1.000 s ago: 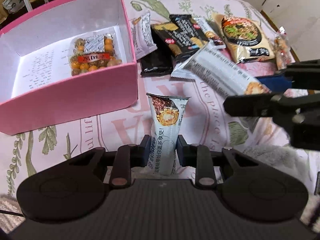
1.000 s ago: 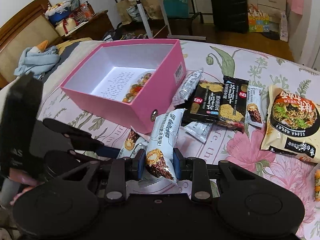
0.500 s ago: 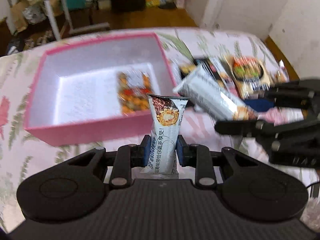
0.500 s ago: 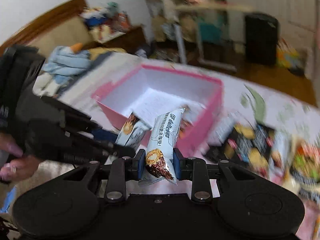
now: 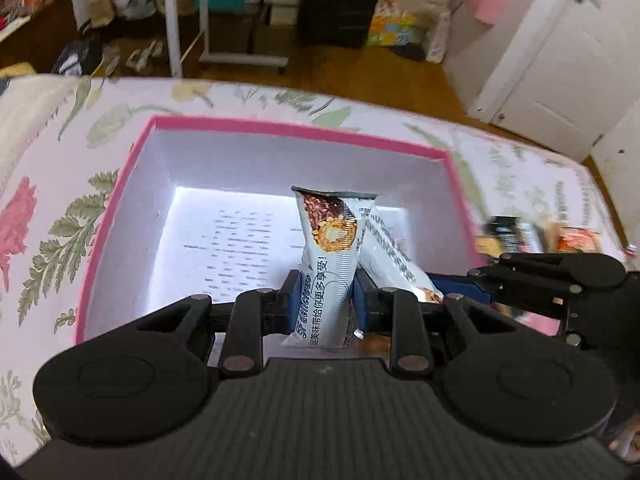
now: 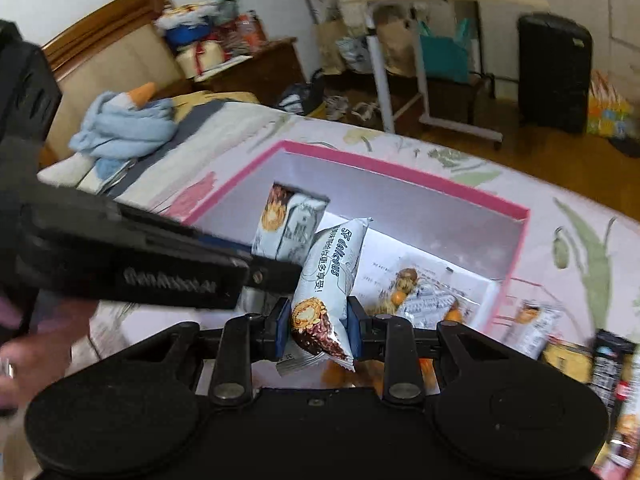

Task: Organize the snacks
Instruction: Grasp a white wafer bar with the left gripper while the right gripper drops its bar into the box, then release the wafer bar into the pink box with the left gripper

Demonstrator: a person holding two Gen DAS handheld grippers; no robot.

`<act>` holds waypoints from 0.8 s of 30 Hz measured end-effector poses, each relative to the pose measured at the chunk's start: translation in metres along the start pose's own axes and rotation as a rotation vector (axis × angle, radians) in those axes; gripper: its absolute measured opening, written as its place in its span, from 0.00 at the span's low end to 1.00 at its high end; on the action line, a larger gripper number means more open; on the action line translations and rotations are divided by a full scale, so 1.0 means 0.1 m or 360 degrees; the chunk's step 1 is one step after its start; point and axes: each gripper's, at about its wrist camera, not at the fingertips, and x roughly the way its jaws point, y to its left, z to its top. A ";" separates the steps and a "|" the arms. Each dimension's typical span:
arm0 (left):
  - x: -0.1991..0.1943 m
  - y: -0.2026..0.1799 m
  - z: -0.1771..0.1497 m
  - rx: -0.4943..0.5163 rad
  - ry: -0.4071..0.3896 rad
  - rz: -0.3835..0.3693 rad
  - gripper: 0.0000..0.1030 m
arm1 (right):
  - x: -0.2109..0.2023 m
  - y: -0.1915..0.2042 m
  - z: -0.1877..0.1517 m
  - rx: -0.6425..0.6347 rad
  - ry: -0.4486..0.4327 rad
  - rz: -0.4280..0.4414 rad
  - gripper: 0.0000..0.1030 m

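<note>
Between the blue pads of the left gripper [image 5: 322, 295], a white snack bar [image 5: 326, 268] stands upright, clamped at mid-length, its pictured end pointing away from the camera and over the open pink box [image 5: 120, 184]. The right gripper [image 6: 316, 320] (seen crossing in from the right in the left wrist view) pinches a second, matching bar [image 6: 326, 276], tilted, just beside the first and likewise above the box interior. A nut packet [image 6: 416, 292] lies on the printed sheet lining the box floor. Further snack packets [image 6: 572, 344] rest outside the box on the floral bedspread [image 5: 52, 208].
</note>
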 end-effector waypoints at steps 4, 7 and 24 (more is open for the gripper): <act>0.34 0.17 0.06 -0.0073 0.0089 0.0014 0.25 | 0.35 -0.02 0.06 0.0030 0.0088 -0.0045 0.33; 0.48 0.30 0.08 -0.0168 0.0143 -0.0009 0.27 | 0.50 -0.04 0.10 0.0046 0.0134 -0.0077 0.36; -0.39 -0.36 -0.30 0.0160 -0.0100 -0.0166 0.53 | -1.20 -0.43 -0.49 0.0025 -0.0117 -0.0165 0.64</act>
